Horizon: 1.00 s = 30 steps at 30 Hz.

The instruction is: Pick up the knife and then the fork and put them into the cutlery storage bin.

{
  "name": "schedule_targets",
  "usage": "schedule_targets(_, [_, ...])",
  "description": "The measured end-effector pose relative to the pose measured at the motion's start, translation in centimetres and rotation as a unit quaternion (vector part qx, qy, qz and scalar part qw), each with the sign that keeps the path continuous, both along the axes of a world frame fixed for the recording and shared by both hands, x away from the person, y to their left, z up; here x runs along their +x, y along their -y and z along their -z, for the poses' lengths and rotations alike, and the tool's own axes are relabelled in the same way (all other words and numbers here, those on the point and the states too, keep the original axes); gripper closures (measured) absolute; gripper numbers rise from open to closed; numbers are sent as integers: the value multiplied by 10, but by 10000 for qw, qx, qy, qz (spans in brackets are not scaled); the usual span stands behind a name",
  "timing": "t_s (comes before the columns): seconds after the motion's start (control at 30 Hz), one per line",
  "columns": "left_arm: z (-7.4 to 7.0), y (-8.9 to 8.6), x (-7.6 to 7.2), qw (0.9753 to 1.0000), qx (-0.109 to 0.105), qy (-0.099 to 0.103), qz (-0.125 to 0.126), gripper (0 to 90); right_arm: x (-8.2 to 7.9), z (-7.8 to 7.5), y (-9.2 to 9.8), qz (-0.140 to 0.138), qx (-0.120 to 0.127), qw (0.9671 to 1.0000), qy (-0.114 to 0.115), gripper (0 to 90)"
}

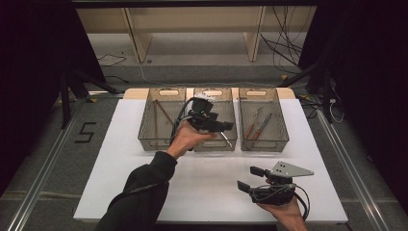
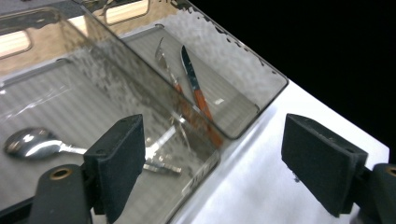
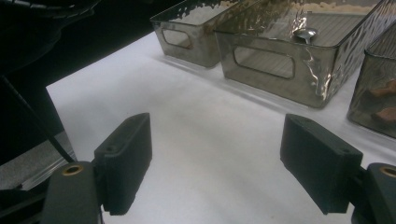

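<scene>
I hold my left gripper [image 1: 222,126] over the near end of the middle bin [image 1: 230,144], its jaws spread wide with nothing between them. In the left gripper view those jaws stand far apart above the bin's near corner, and just past the left jaw a spoon [image 2: 32,143] lies flat on the ribbed floor of that bin, its bowl bright and its handle running under the jaw toward the near wall. From above, the tip of the spoon's handle shows just beside my gripper. The right bin [image 1: 281,115] sits just beside the middle one and holds a knife [image 2: 195,87] with an orange handle and a fork [image 2: 163,58] lying alongside it. The left bin [image 1: 144,126] holds thin sticks [image 1: 163,111], one of them slanting across the bin. All three bins stand in a row at the far side of the white table [image 1: 144,192]. My right gripper [image 1: 251,179] hovers low over the near right part of the table, well apart from the bins, its jaws also wide and holding nothing; between them I see bare white surface.
</scene>
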<state>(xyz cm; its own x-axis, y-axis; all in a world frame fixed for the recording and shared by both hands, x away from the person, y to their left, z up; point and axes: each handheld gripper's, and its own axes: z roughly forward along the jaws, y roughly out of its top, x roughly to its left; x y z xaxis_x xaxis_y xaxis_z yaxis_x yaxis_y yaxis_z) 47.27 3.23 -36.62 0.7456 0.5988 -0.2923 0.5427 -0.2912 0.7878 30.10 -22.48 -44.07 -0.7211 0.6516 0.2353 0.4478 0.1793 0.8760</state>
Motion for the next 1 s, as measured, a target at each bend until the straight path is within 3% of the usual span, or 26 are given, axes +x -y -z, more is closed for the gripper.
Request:
schedule_targets(0.53, [20, -77, -44, 9992, -229, 228, -222, 189, 0, 0, 2, 85, -6, 10000, 30, 256])
schedule_targets(0.8, [34, -98, -70, 9987, -194, 314, -353, 182, 0, -1, 2, 122, -15, 9999, 35, 256])
schedule_targets(1.0, [36, -106, -89, 9982, -234, 476, -287, 175, -1, -2, 3, 146, -9, 9999, 57, 255])
